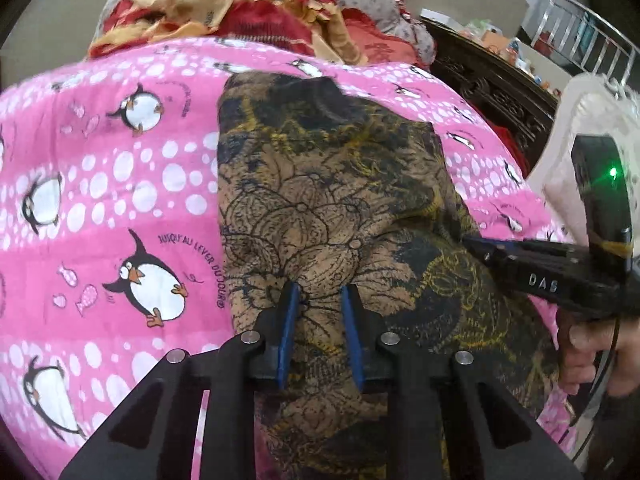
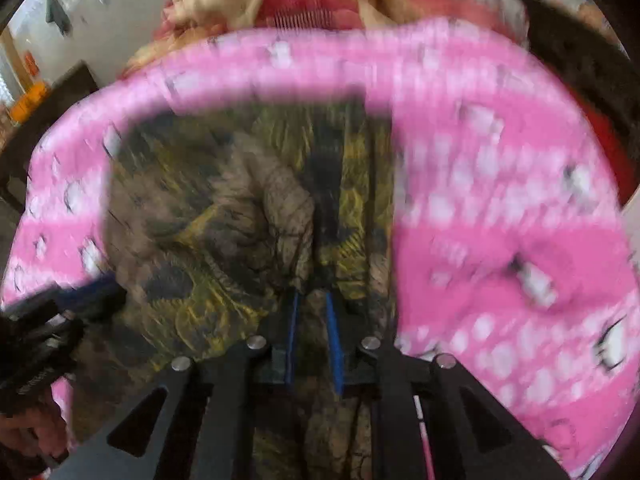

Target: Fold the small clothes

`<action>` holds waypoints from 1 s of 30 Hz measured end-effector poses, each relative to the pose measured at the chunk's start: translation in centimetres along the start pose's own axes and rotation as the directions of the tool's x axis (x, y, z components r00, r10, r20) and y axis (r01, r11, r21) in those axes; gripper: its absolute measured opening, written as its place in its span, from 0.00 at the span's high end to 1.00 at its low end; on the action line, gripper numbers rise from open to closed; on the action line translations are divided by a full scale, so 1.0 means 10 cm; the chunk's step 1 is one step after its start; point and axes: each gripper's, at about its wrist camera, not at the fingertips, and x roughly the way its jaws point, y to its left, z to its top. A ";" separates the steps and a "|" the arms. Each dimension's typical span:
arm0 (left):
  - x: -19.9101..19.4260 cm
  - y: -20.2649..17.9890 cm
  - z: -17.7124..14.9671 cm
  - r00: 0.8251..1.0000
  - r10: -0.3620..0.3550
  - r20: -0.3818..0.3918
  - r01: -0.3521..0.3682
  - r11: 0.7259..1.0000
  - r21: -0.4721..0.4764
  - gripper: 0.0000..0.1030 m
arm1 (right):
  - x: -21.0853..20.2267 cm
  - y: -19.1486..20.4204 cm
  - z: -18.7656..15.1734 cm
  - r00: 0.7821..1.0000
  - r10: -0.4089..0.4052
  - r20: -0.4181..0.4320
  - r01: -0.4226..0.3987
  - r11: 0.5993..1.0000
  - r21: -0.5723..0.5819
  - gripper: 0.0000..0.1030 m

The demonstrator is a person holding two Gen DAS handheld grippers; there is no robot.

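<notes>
Both grippers, left gripper (image 1: pixel 320 300) and right gripper (image 2: pixel 311 300), pinch the brown patterned garment (image 1: pixel 320 184) on the pink penguin sheet (image 1: pixel 120 168). Advice: lift both edges level, keep the cloth taut, fold squarely.

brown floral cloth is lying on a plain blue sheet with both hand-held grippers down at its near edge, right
Not quite. The brown floral cloth lies on a pink penguin-print sheet, not a plain blue one; the left wrist view shows this clearly. The rest holds: the left hand-held gripper and right hand-held gripper are both at its near edge.
</notes>
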 end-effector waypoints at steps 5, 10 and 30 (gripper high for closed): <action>-0.14 0.02 0.32 0.998 -0.004 0.069 0.005 1.000 -0.010 0.97 | -0.16 0.08 0.15 0.999 0.014 0.030 -0.014 1.000 -0.009 0.87; 0.08 0.22 0.74 0.994 0.060 0.088 -0.055 0.997 -0.058 0.97 | -0.28 0.20 0.59 0.986 0.018 0.167 -0.017 1.000 -0.009 0.86; -0.14 0.33 0.48 0.990 0.027 0.141 -0.023 0.999 -0.031 0.70 | -0.17 -0.08 0.53 0.961 0.029 0.276 -0.036 0.999 0.019 0.59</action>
